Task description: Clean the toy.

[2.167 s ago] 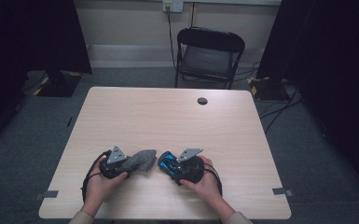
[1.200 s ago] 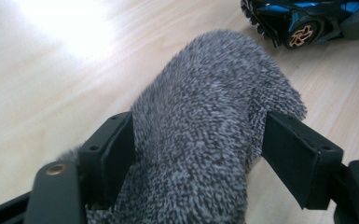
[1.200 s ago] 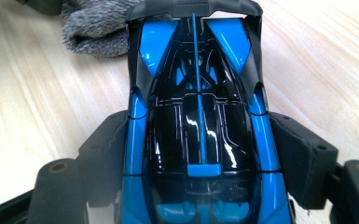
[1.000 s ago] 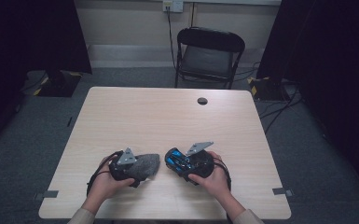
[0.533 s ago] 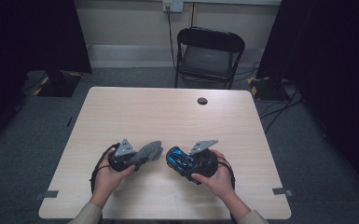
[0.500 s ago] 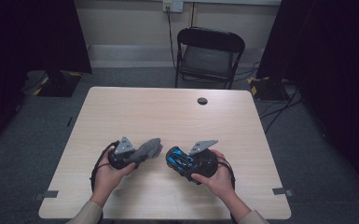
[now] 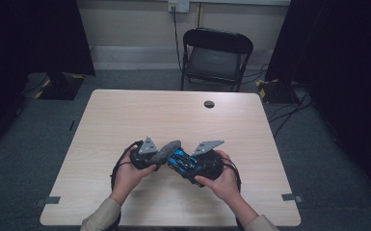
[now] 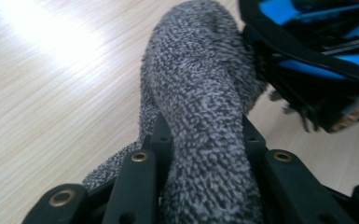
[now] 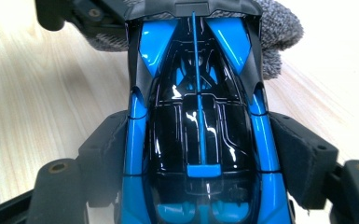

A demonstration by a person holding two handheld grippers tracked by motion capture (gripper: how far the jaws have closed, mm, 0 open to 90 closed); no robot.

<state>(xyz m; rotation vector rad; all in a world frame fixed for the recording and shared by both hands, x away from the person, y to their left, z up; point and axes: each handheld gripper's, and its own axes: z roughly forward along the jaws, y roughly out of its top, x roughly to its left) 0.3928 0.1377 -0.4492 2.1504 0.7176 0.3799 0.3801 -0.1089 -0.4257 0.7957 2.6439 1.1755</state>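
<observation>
A grey fuzzy cloth (image 8: 200,88) sticks out from between the jaws of my left gripper (image 8: 205,135), which is shut on it. My right gripper (image 9: 198,154) is shut on a blue and black toy car (image 9: 198,112), with its pads against the car's sides. In the high view both hands are over the near middle of the table (image 7: 173,115). There the left gripper (image 7: 156,156) holds the cloth (image 7: 167,148) against the front end of the car (image 7: 180,161), which sits in the right gripper (image 7: 189,164). The cloth's tip (image 9: 279,28) shows past the car.
A small black disc (image 7: 209,104) lies near the table's far edge. A black folding chair (image 7: 214,55) stands behind the table. Cables loop from both grippers near the person's wrists. Dark curtains hang at both sides of the room.
The left hand has lifted and moved right, which brought the cloth against the car's front end. The right hand with the car has risen slightly.
</observation>
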